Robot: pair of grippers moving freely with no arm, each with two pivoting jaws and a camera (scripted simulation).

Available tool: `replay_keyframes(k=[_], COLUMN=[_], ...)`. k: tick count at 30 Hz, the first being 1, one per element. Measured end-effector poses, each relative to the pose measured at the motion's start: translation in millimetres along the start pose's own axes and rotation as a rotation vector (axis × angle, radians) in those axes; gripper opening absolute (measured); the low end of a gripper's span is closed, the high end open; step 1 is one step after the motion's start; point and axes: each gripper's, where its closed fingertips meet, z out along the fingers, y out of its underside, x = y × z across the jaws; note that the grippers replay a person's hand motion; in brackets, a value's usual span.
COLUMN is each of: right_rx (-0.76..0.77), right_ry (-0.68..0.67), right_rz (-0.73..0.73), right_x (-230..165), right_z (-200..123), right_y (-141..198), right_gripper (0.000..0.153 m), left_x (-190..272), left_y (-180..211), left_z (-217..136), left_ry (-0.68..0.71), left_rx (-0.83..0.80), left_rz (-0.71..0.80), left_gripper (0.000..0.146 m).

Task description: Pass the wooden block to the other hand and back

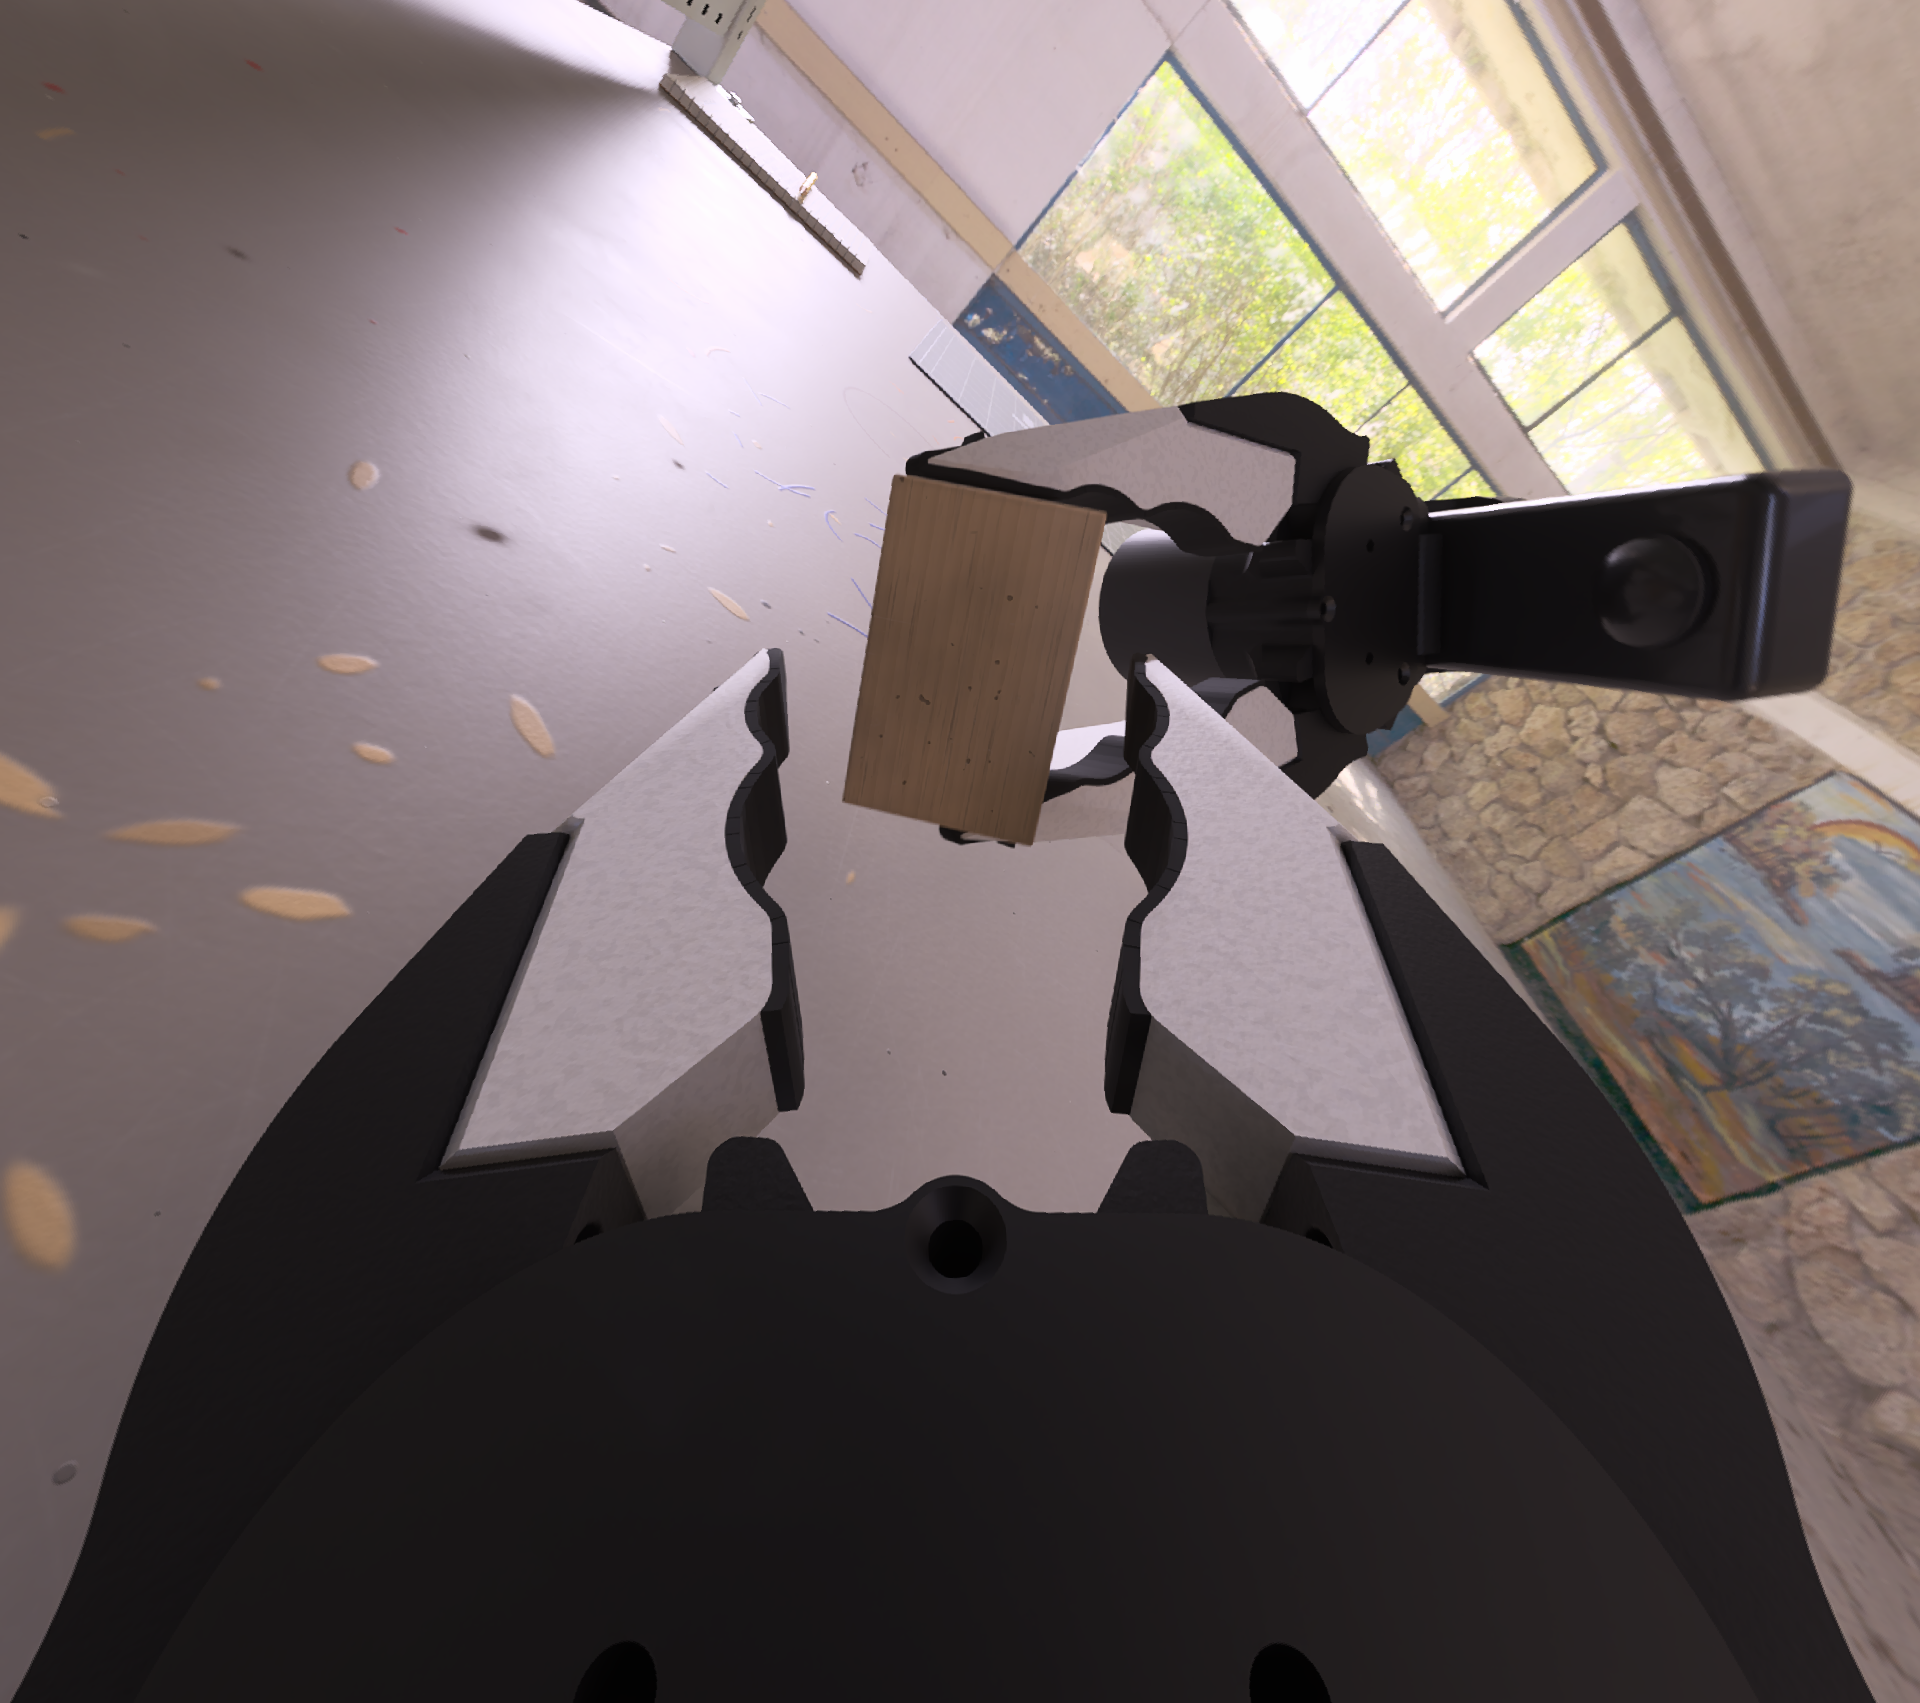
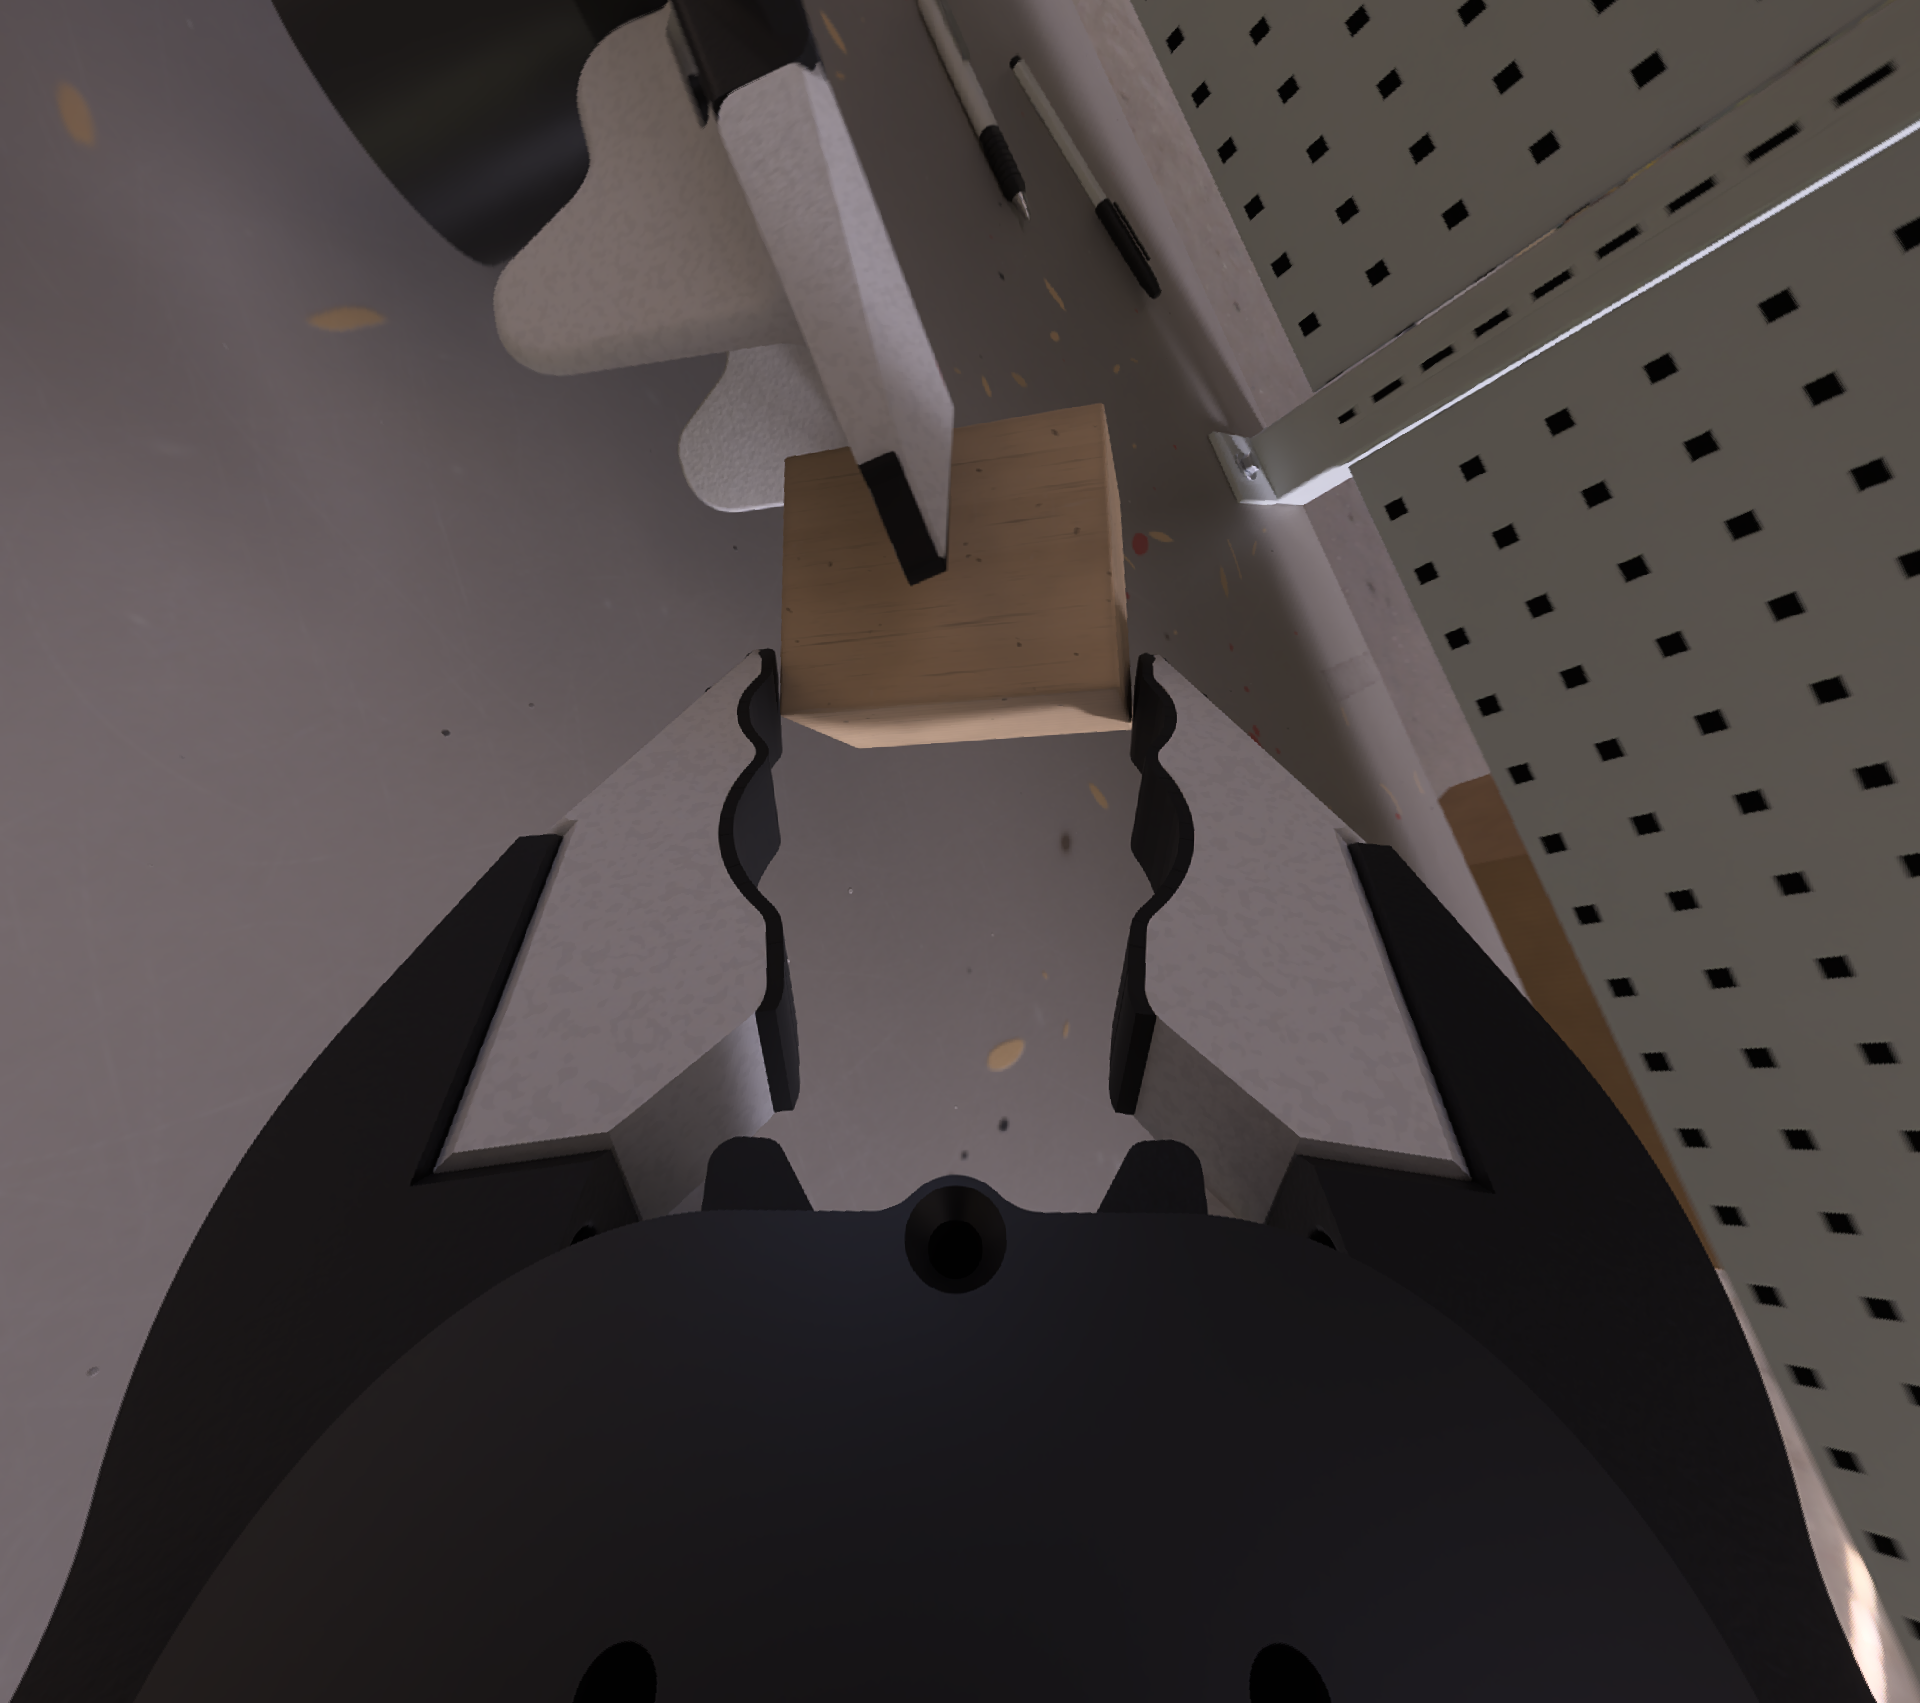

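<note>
The wooden block (image 1: 977,656) is a tan rectangular piece held in the air above the grey table (image 1: 312,303). My right gripper (image 2: 954,687) is shut on the block (image 2: 997,645), with its fingertips pressing two opposite sides. From the left wrist view, its fingers clamp the block's top and bottom ends. My left gripper (image 1: 956,666) is open, its fingertips straddling the block's narrower sides with a gap on each side. In the right wrist view, one left finger (image 2: 831,282) lies over the block's face; the other finger is hidden.
A perforated metal pegboard (image 2: 1558,718) with a shelf rail (image 2: 1558,303) stands along the table's edge. Two pens (image 2: 977,95) lie on the table near it. Wood chips (image 1: 291,900) are scattered on the table. Windows (image 1: 1351,199) and a stone wall lie beyond.
</note>
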Motion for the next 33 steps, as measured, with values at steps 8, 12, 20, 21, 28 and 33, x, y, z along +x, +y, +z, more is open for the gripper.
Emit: replay_keyframes(k=[8,12,20,21,28,33], right_rx=[0.035,0.097,0.316,0.338,0.412,0.407], right_ry=[-0.042,0.002,0.034,0.029,0.000,-0.006], right_rz=[0.068,0.057,0.044,0.045,0.057,0.053], right_x=[0,6,14,14,13,12], right_z=[-3,-4,-16,-18,-28,-29], right_y=[-1,-6,-29,-32,-43,-45], right_gripper=[0.068,0.075,0.110,0.109,0.097,0.084], left_x=[4,4,25,27,38,38], left_y=[3,-2,-12,-12,-12,-13], left_z=[-1,-3,-7,-7,-7,-9], left_ry=[0.039,0.056,0.330,0.362,0.485,0.502], left_rx=[-0.034,0.005,0.076,0.078,0.070,0.076], left_rz=[0.003,-0.029,-0.286,-0.314,-0.418,-0.430], left_gripper=[0.040,0.039,0.039,0.039,0.039,0.039])
